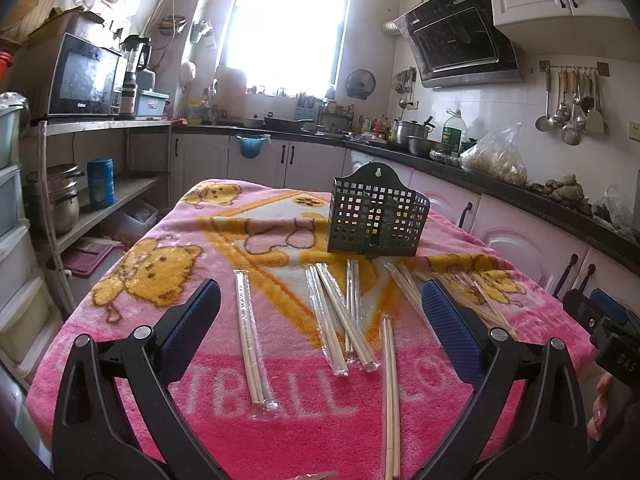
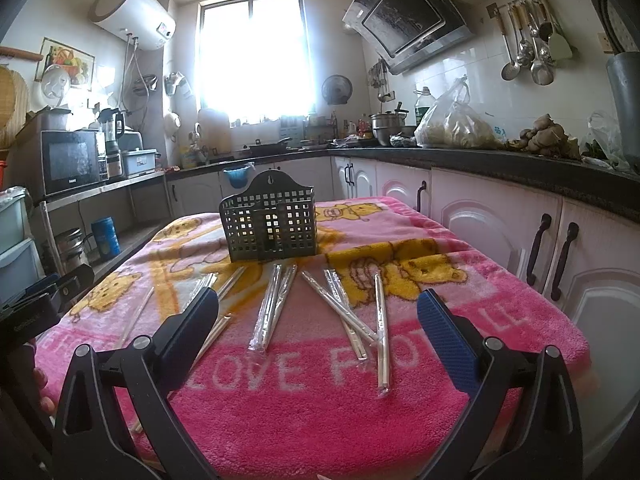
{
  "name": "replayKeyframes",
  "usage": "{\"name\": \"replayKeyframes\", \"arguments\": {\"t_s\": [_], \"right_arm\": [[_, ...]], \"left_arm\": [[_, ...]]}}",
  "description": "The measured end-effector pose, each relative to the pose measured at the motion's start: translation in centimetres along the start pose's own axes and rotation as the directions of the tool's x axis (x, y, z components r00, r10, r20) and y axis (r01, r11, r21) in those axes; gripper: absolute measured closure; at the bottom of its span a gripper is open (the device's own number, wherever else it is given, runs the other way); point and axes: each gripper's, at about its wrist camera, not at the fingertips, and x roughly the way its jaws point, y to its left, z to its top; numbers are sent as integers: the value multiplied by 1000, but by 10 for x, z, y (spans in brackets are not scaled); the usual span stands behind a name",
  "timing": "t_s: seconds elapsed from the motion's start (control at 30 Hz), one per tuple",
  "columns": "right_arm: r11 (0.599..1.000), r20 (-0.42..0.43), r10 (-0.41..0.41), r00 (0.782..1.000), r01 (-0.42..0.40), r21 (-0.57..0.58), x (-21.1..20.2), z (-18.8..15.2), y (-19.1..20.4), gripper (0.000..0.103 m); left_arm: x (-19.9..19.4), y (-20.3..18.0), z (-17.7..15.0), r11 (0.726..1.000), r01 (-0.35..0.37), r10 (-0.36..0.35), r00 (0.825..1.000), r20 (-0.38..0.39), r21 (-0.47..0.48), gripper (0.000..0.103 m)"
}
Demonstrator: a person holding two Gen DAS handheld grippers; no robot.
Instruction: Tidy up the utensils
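Left gripper (image 1: 320, 308) and right gripper (image 2: 318, 310), jaws wide, empty, above wrapped chopsticks (image 1: 250, 340) scattered before the basket (image 1: 376, 216) on the table (image 2: 520, 320). Opening step: grasp one pair.

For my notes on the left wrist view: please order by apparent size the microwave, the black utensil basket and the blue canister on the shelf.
Largest to smallest:
1. black utensil basket
2. microwave, nearly alike; the basket stands nearer, so true order is unsure
3. blue canister
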Motion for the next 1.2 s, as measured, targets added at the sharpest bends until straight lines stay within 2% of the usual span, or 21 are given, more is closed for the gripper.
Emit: {"name": "replayKeyframes", "arguments": {"t_s": [0.33, 0.7, 0.83, 1.03, 1.2], "right_arm": [[1000, 2, 17, 1000, -17, -8, 2, 3, 3, 6], [994, -77, 84, 993, -89, -70, 29, 4, 31, 6], [987, -120, 119, 986, -130, -90, 41, 2, 44, 6], [974, -214, 170, 962, -197, -111, 65, 1, 68, 6], [965, -268, 196, 943, -235, -121, 81, 0, 83, 6]], "left_arm": [[-1, -2, 5, 1000, -7, 7, 1000, -5, -2, 11], [8, 22, 3, 997, -62, 61, 998, -35, -42, 11], [14, 37, 4, 994, -88, 84, 995, -58, -58, 11], [30, 60, 7, 990, -117, 107, 987, -120, -78, 11], [41, 76, 11, 990, -91, 74, 985, -157, -104, 11]]}}
